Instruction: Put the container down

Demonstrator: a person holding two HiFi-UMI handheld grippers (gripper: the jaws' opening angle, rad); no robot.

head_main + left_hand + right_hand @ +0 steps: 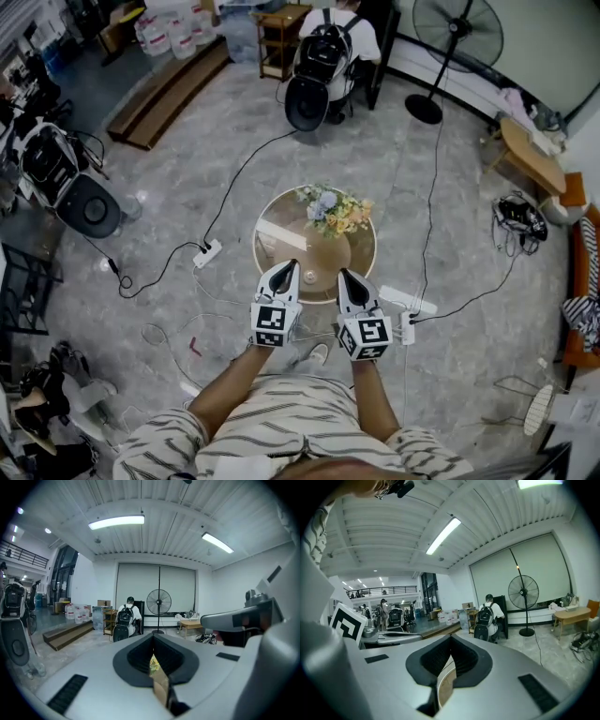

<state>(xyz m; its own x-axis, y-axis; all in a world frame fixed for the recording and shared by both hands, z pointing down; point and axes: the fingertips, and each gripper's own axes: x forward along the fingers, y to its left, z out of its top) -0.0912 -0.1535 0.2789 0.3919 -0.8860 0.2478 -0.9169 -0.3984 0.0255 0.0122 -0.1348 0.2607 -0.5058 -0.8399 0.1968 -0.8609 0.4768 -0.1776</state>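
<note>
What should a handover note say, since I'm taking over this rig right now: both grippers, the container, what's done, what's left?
Grippers: the left gripper has its fingers shut with nothing between them, above the near edge of the round table. The right gripper is beside it, also shut and empty.
Things: the flower arrangement stands on the table's far side. Its vessel is hidden under the blooms, and no other container shows.
Done: nothing is held, so the put-down looks finished.
Left: probably only drawing both grippers back. Check that the arrangement is the container meant.
</note>
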